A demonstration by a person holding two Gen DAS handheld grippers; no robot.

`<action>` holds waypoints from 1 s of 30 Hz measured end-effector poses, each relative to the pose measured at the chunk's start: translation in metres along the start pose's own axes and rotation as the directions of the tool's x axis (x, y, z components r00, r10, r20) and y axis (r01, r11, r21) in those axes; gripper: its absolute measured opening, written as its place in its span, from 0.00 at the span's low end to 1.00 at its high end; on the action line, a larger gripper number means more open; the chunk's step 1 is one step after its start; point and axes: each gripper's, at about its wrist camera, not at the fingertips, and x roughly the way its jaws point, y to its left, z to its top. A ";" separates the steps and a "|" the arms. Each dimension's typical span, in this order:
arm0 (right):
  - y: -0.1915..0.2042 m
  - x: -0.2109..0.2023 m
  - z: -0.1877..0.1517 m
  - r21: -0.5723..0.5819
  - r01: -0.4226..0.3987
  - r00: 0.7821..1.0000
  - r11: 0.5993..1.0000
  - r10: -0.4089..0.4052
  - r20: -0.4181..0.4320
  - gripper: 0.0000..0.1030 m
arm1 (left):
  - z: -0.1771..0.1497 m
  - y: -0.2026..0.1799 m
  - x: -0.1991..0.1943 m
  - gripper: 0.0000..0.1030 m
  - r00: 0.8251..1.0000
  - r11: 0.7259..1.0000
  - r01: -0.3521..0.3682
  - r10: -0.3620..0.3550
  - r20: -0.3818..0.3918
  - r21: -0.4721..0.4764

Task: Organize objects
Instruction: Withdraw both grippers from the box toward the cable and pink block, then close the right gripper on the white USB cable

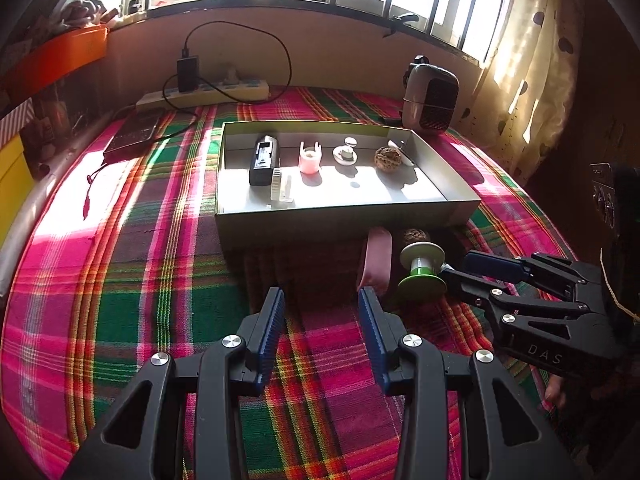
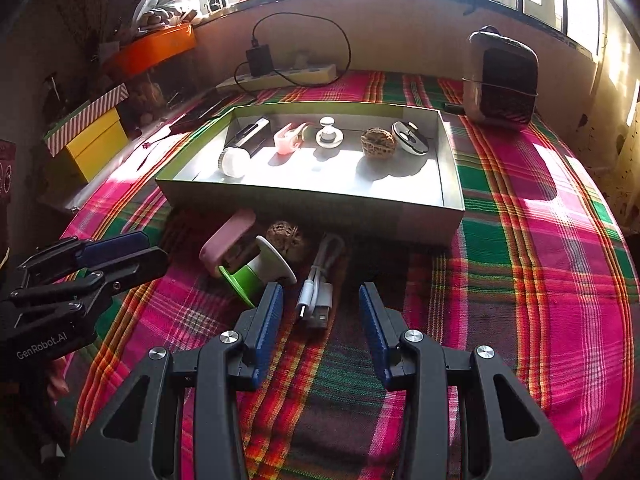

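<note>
Now, view by view.

Left wrist view
- left gripper [image 1: 322,312]: bottom centre, jaws well apart, nothing between them, only plaid cloth [image 1: 120,280] below.
- right gripper [image 1: 460,266]: enters from the right edge, tips just beside the spool, holding nothing.
- box [image 1: 340,216]: centre of frame, open tray; five or six small items lined along its far side, among them a walnut [image 1: 387,159].
- loose items: below the box's near wall, a pink case [image 1: 376,260], a second walnut [image 1: 416,236] and the spool [image 1: 422,270], bunched close together.

Right wrist view
- right gripper [image 2: 320,312]: bottom centre, jaws parted and empty; the cable lies just ahead of them, not yet between the pads.
- left gripper [image 2: 124,252]: comes in from the left edge, parted, apart from the pile.
- cable [image 2: 318,284]: white, folded into a short bundle, plugs toward the gripper, centre of frame.
- spool [image 2: 260,272]: green and white, on its side, left of the cable, touching the pink case [image 2: 228,240].

Handling
- cable: likely light and limp; a pinch across the folded bundle near the plugs should keep the loops together, since a grip on a single strand could let it unfold.
- spool: probably light, hard and apt to roll; the narrow core between the flanges looks the safest hold.
- walnut: round and ridged, may slip sideways.
</note>
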 end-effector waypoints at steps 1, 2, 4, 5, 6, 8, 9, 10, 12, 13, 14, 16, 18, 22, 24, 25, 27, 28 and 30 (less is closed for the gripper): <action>0.001 0.001 0.000 -0.003 0.005 1.000 1.000 -0.005 -0.004 0.40 | 0.000 0.001 0.000 0.36 1.000 1.000 -0.001 0.001 -0.001 -0.001; 0.001 0.003 0.001 -0.005 0.008 1.000 1.000 -0.008 -0.010 0.40 | 0.000 0.001 0.001 0.36 1.000 1.000 -0.001 0.001 -0.002 -0.002; 0.002 0.006 0.002 -0.007 0.023 0.999 1.000 -0.024 -0.025 0.40 | 0.000 0.002 0.001 0.36 1.000 1.000 0.001 -0.001 -0.003 -0.004; 0.002 0.008 0.002 -0.007 0.027 0.999 1.000 -0.027 -0.031 0.40 | 0.000 0.002 0.002 0.36 1.000 1.000 0.002 -0.002 -0.005 -0.004; 0.002 0.008 0.003 -0.009 0.031 0.999 0.999 -0.031 -0.031 0.40 | 0.000 0.002 0.002 0.36 1.000 1.000 0.004 -0.004 -0.008 -0.003; 0.003 0.011 0.005 -0.018 0.048 0.998 0.999 -0.048 -0.035 0.40 | -0.001 0.003 0.004 0.36 1.000 1.000 0.009 -0.009 -0.012 -0.005; 0.004 0.012 0.006 -0.025 0.056 0.998 0.998 -0.057 -0.036 0.40 | -0.001 0.003 0.005 0.36 1.000 1.000 0.013 -0.013 -0.014 -0.005; 0.006 0.013 0.007 -0.034 0.063 0.997 0.997 -0.065 -0.037 0.40 | -0.001 0.004 0.006 0.36 1.000 1.000 0.018 -0.018 -0.017 -0.005; 0.008 0.015 0.008 -0.051 0.074 0.996 0.996 -0.076 -0.039 0.43 | -0.002 0.004 0.007 0.36 0.999 1.000 0.024 -0.024 -0.024 -0.004; 0.008 0.016 0.008 -0.049 0.076 0.996 0.996 -0.078 -0.040 0.44 | -0.002 0.004 0.008 0.36 0.999 1.000 0.027 -0.027 -0.025 -0.004; 0.007 0.016 0.009 -0.046 0.078 0.996 0.996 -0.080 -0.040 0.45 | -0.001 0.004 0.008 0.36 0.999 1.000 0.030 -0.030 -0.027 -0.005; 0.005 0.017 0.009 -0.041 0.086 0.995 0.995 -0.087 -0.040 0.45 | -0.001 0.005 0.010 0.36 0.999 0.999 0.037 -0.038 -0.031 -0.008; 0.003 0.017 0.010 -0.037 0.099 0.994 0.994 -0.101 -0.041 0.45 | 0.000 0.005 0.011 0.36 0.999 0.999 0.040 -0.040 -0.034 -0.007; -0.004 0.016 0.010 -0.026 0.123 0.991 0.992 -0.124 -0.041 0.45 | 0.002 0.004 0.014 0.36 0.998 0.999 0.051 -0.051 -0.039 -0.005; -0.007 0.016 0.010 -0.021 0.123 0.991 0.992 -0.124 -0.042 0.45 | 0.002 0.002 0.016 0.36 0.998 0.998 0.055 -0.055 -0.042 0.002; -0.009 0.015 0.010 -0.018 0.126 0.991 0.992 -0.126 -0.041 0.45 | 0.003 0.001 0.017 0.36 0.997 0.998 0.057 -0.057 -0.044 0.005; -0.011 0.015 0.009 -0.011 0.132 0.990 0.991 -0.132 -0.041 0.45 | 0.004 -0.001 0.018 0.36 0.997 0.998 0.061 -0.060 -0.048 0.012; -0.012 0.015 0.009 -0.008 0.133 0.990 0.991 -0.133 -0.041 0.45 | 0.004 -0.002 0.019 0.36 0.997 0.998 0.064 -0.063 -0.049 0.015; -0.015 0.014 0.009 0.000 0.141 0.989 0.990 -0.140 -0.040 0.45 | 0.006 -0.004 0.020 0.36 0.996 0.997 0.071 -0.070 -0.052 0.023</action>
